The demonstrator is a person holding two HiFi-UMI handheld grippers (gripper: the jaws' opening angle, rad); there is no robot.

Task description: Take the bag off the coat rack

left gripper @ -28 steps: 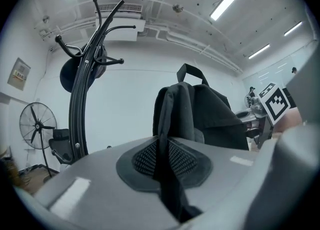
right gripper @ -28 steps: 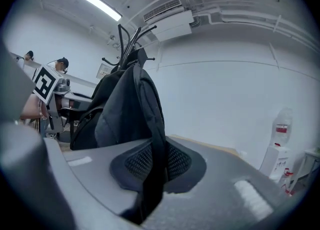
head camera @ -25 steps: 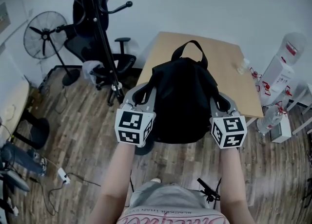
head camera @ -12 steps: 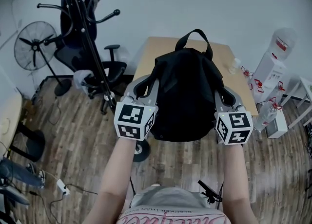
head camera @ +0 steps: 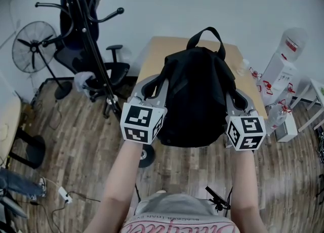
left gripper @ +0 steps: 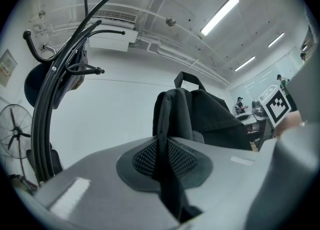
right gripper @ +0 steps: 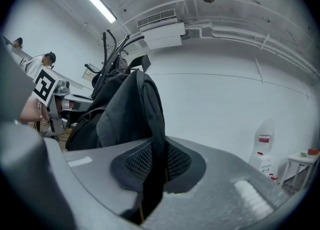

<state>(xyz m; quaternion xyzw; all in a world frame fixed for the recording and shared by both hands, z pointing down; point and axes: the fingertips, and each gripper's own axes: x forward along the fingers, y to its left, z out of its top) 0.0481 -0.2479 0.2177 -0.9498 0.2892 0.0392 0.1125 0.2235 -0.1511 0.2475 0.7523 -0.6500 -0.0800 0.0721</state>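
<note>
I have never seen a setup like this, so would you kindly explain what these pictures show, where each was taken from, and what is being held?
There is no robot here. A person holds a pair of hand-held tongs in each hand, and the marker cubes are part of them. The head view comes from a camera on the person's head, looking steeply down. The other two views come from cameras riding on the left tongs and the right tongs, looking along their jaws. Both pairs grip the black fabric backpack. The left is shut on one black shoulder strap, the right on the other strap. The backpack hangs between the hands, clear of the black metal coat rack, above a light wooden table and the plank floor.
</note>
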